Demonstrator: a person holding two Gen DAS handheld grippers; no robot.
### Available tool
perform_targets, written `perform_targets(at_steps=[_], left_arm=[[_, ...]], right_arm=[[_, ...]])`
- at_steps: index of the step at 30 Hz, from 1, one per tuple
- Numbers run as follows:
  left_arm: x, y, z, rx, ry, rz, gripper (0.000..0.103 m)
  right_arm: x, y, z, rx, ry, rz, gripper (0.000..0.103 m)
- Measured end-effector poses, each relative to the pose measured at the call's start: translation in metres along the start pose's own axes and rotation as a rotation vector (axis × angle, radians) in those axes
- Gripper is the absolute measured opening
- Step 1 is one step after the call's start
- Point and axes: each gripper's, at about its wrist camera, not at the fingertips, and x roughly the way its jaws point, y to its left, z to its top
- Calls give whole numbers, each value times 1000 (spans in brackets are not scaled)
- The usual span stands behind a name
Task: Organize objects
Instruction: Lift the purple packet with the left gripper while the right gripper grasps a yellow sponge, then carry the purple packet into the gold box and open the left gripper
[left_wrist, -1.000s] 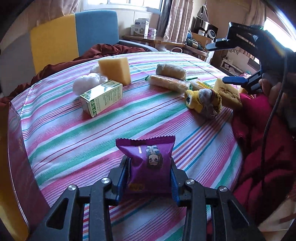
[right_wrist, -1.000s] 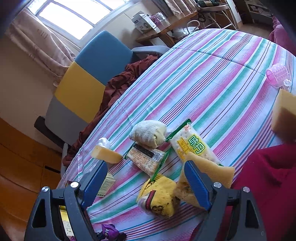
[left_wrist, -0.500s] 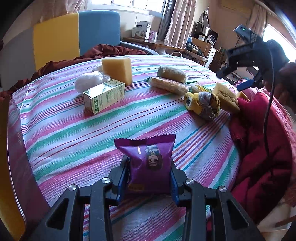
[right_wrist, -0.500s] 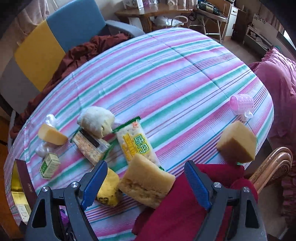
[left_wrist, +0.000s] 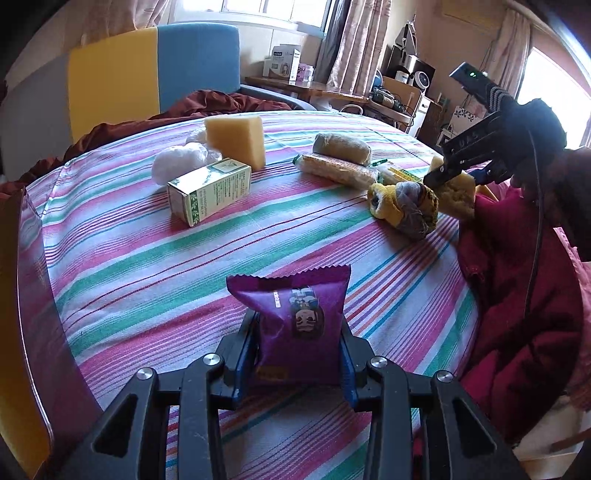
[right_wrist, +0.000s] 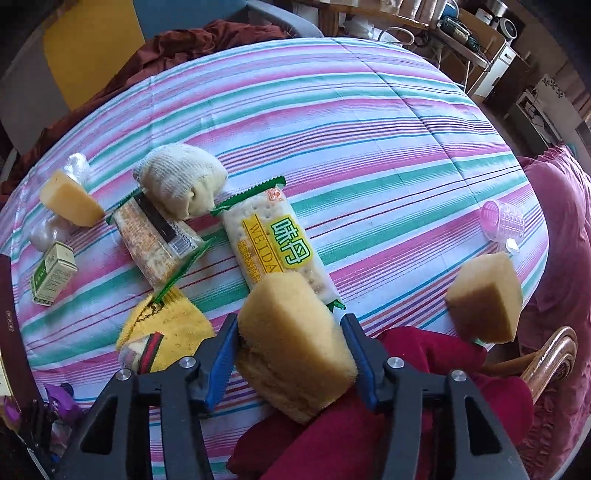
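Note:
My left gripper (left_wrist: 297, 350) is shut on a purple snack packet (left_wrist: 295, 325) and holds it upright just above the striped tablecloth (left_wrist: 129, 258) near the front edge. My right gripper (right_wrist: 291, 354) has come down around a yellow sponge block (right_wrist: 295, 343) at the table's near edge; its blue pads (right_wrist: 223, 354) sit against both sides of the sponge. In the left wrist view the right gripper (left_wrist: 458, 173) is at the same sponge (left_wrist: 460, 194) on the right.
Cracker packs (right_wrist: 277, 243) (right_wrist: 155, 240), a rolled cream sock (right_wrist: 181, 181), a yellow sock (right_wrist: 166, 332), a green-white box (left_wrist: 208, 190), two more sponges (left_wrist: 236, 138) (right_wrist: 484, 295), a white wad (left_wrist: 179, 162), a pink cup (right_wrist: 504, 221) and red cloth (left_wrist: 517, 314) lie around.
My right gripper has dropped from high above the table onto the sponge at the near edge and narrowed around it. My left gripper has stayed put with the purple packet.

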Motion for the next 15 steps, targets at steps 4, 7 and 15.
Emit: perform_targets(at_steps=[4,7,15], left_arm=[[0,0,0,-1,1,7,38],[-2,0,-1,-4,3,14,38],[-31,1,-3,-29,-6,33,37]], right_arm=[[-14,-14,-6,75,-108,93,54],[-19,-14,-2,116,-154,135,55],[-24,-12,-3,122,-198,126,55]])
